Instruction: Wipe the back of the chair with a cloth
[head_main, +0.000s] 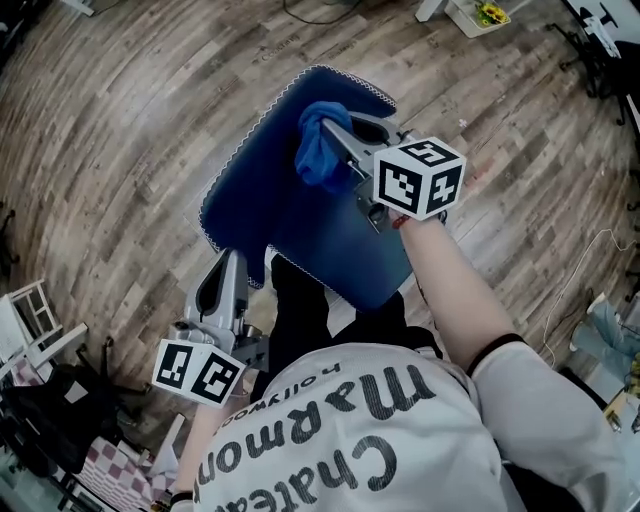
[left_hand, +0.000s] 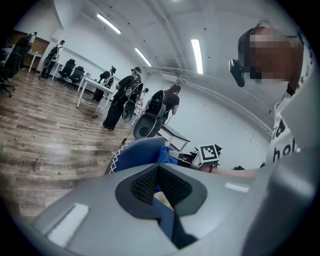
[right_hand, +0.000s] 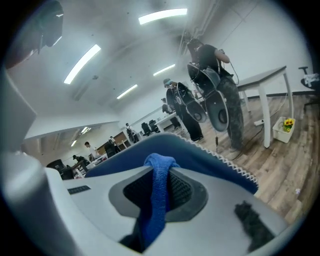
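Note:
The blue chair (head_main: 300, 225) with white stitching along its edge fills the middle of the head view. My right gripper (head_main: 332, 135) rests on its upper part, shut on a bunched blue cloth (head_main: 318, 150). In the right gripper view the cloth (right_hand: 159, 192) hangs between the dark pads of the right gripper (right_hand: 159, 187), with the chair's stitched rim (right_hand: 210, 155) just beyond. My left gripper (head_main: 235, 258) sits at the chair's lower left edge. In the left gripper view this gripper (left_hand: 161, 192) stands closed with a strip of the blue chair (left_hand: 137, 155) pinched between the pads.
Wooden plank floor (head_main: 120, 130) lies all round the chair. Several people with gear (left_hand: 125, 102) and tables (right_hand: 265, 80) stand in the background. A small box with yellow flowers (right_hand: 285, 125) sits on the floor. White racks and clutter (head_main: 40, 340) are at the lower left.

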